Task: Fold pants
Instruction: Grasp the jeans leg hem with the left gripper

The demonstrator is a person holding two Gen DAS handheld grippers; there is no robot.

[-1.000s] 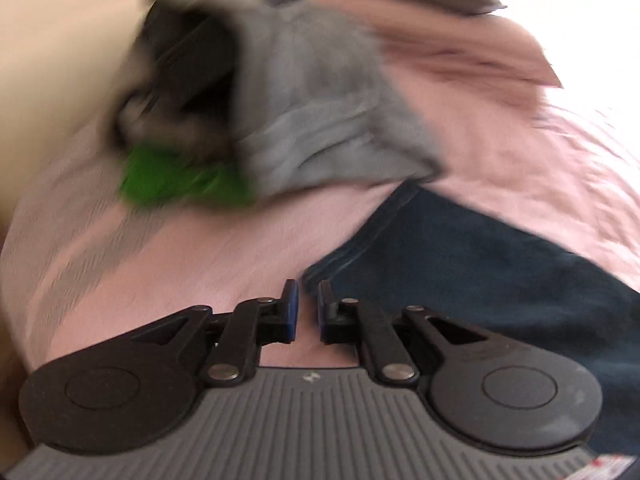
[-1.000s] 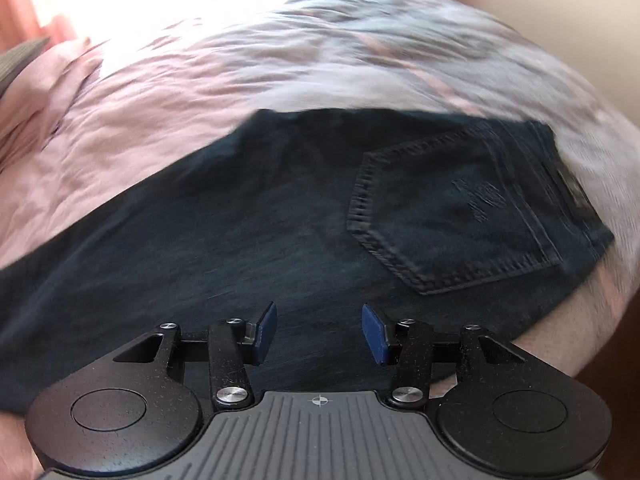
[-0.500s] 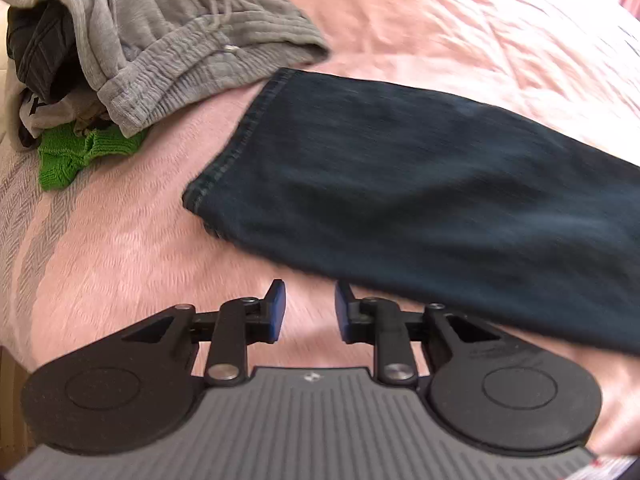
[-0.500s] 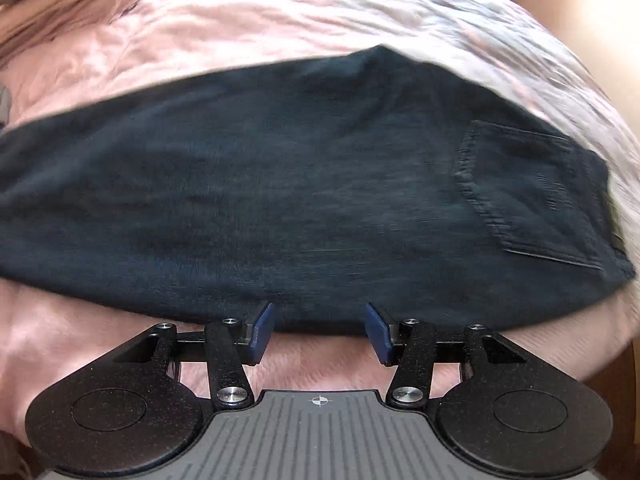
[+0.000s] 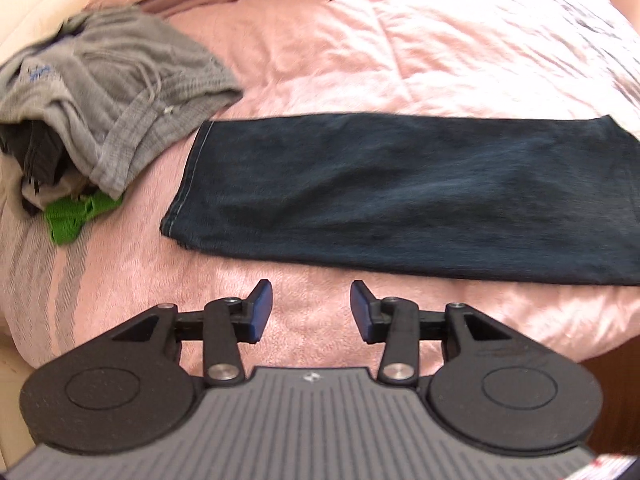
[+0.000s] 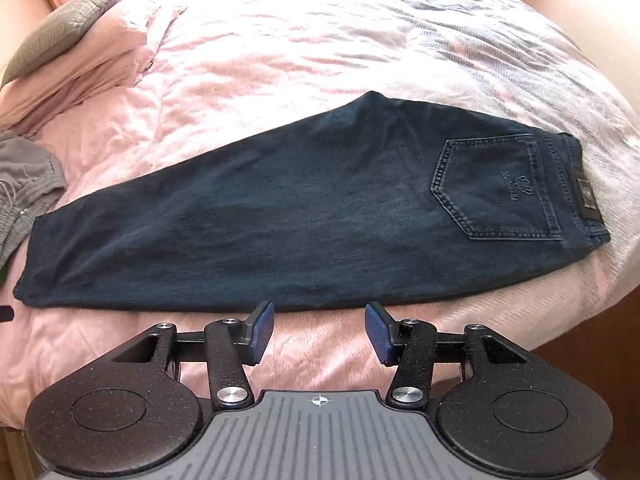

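Denim pants [image 6: 304,216], pocket embroidery [image 6: 516,188] unreadable

we see the jeans [image 6: 304,216] lying flat across the bed [image 6: 320,48], waistband to the right. a heap of clothes [image 5: 108,96] sits just left of the hems, pillows [image 6: 76,48] behind.

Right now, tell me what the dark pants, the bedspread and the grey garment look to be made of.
Dark pants: denim by the look, matte dark blue; contrast stitching around the back pocket and hem.
Bedspread: soft woven or brushed fabric, pink, creased; fibre unclear.
Grey garment: likely knit jersey or fleece, heathered, with ribbed band and drawstring.
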